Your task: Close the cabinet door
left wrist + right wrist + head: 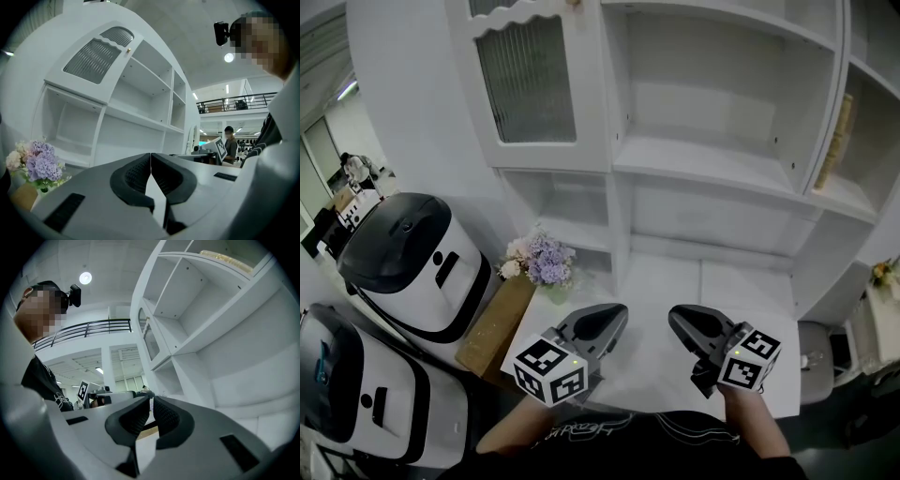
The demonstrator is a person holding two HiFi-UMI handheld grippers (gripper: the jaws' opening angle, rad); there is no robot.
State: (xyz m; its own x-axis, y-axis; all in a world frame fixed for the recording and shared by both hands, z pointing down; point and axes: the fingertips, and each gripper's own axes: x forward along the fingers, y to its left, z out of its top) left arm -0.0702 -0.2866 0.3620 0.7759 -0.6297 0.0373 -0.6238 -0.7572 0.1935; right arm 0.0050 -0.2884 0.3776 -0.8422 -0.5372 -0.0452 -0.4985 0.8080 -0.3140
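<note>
1. Task object: the cabinet door [530, 84], white with a ribbed glass panel, sits at the upper left of the white shelf cabinet [712, 169]. From the head view and the left gripper view it appears to lie flush against the cabinet front. Its small knob [127, 50] is at the edge next to the open shelves.
2. Left gripper [619, 314]: held low over the white desk surface [675, 281] and pointing towards the cabinet. Its jaws are pressed together tip to tip with nothing between them. It is well apart from the door.
3. Right gripper [675, 317]: held beside the left gripper at about the same height. Its jaws are closed to a hairline gap at most and hold nothing. It touches no part of the cabinet.
4. Surroundings: a bunch of purple and pale flowers [542, 261] stands at the left end of the desk surface, under the door's compartment. A brown board [492, 323] leans just beside it.
5. Two white-and-black machines [412, 262] stand on the floor to the left.
</note>
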